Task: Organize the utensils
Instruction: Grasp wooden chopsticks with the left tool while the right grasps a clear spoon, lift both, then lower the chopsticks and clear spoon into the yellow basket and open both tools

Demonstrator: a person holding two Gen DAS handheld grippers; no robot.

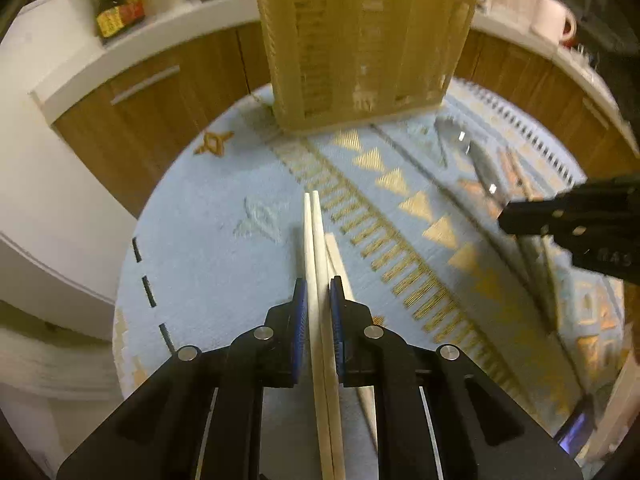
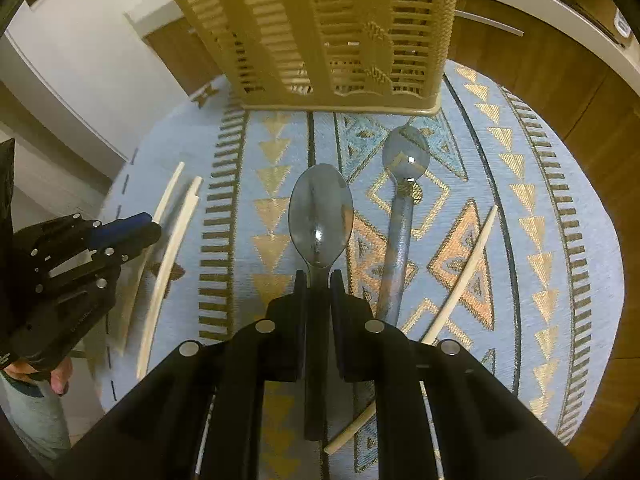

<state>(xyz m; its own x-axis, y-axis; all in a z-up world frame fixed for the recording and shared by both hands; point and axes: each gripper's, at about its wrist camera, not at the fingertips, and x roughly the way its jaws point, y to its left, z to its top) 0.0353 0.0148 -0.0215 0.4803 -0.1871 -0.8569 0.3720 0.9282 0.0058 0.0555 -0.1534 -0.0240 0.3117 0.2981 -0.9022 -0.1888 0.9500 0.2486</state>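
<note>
My left gripper (image 1: 319,292) is shut on a pair of pale chopsticks (image 1: 314,236) that point toward the beige slatted utensil basket (image 1: 360,44). A third chopstick (image 1: 340,264) lies on the mat under them. My right gripper (image 2: 319,280) is shut on a clear grey plastic spoon (image 2: 320,216), bowl forward, facing the basket (image 2: 320,32). A second clear spoon (image 2: 402,196) and a loose chopstick (image 2: 464,276) lie on the mat to the right. The left gripper (image 2: 150,226) shows at the right wrist view's left edge, holding chopsticks (image 2: 176,200).
A round blue mat (image 2: 560,184) with gold triangle patterns covers the table. Wooden cabinets with a white counter (image 1: 132,44) stand behind. A dark bottle (image 1: 118,4) and a white mug (image 1: 554,20) sit on the counter. The right gripper's black body (image 1: 580,216) shows at right.
</note>
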